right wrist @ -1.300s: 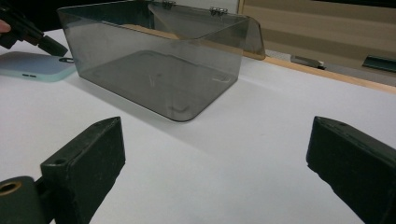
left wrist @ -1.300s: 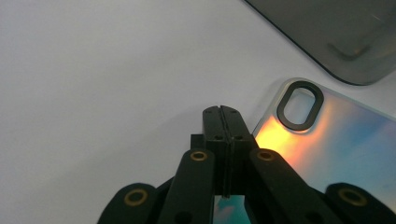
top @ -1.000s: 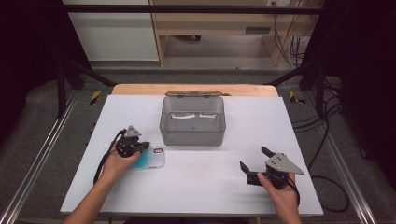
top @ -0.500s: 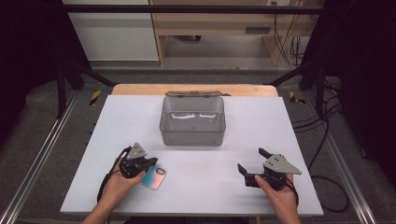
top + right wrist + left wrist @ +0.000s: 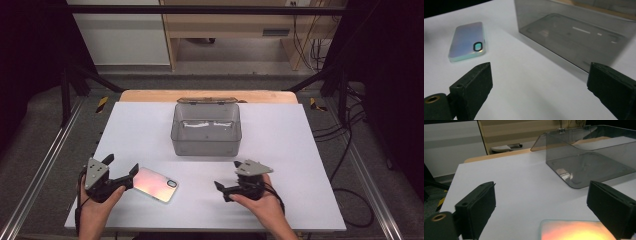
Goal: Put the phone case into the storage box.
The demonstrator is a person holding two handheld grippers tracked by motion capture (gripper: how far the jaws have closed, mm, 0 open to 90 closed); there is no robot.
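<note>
A phone in an iridescent case (image 5: 155,184) lies flat on the white table (image 5: 280,135), camera side up, near the front left. My left gripper (image 5: 121,164) stands open just left of it. Its jaws have just been opening, and the phone's near end (image 5: 571,230) lies low between them with no pad pressing on it. My right gripper (image 5: 226,176) is open at the front middle and points left toward the phone (image 5: 467,41). Its jaws have just been closing a little, with nothing between them.
A clear grey plastic box (image 5: 206,137) stands at the table's middle, its lid tipped open behind it; it looks empty (image 5: 579,32). Bare white tabletop lies between the phone and the box (image 5: 586,165). Cables trail off the right side.
The left gripper brought the phone toward the front edge, let go of it and drew back to the left. The right hand slid left toward the table's middle.
</note>
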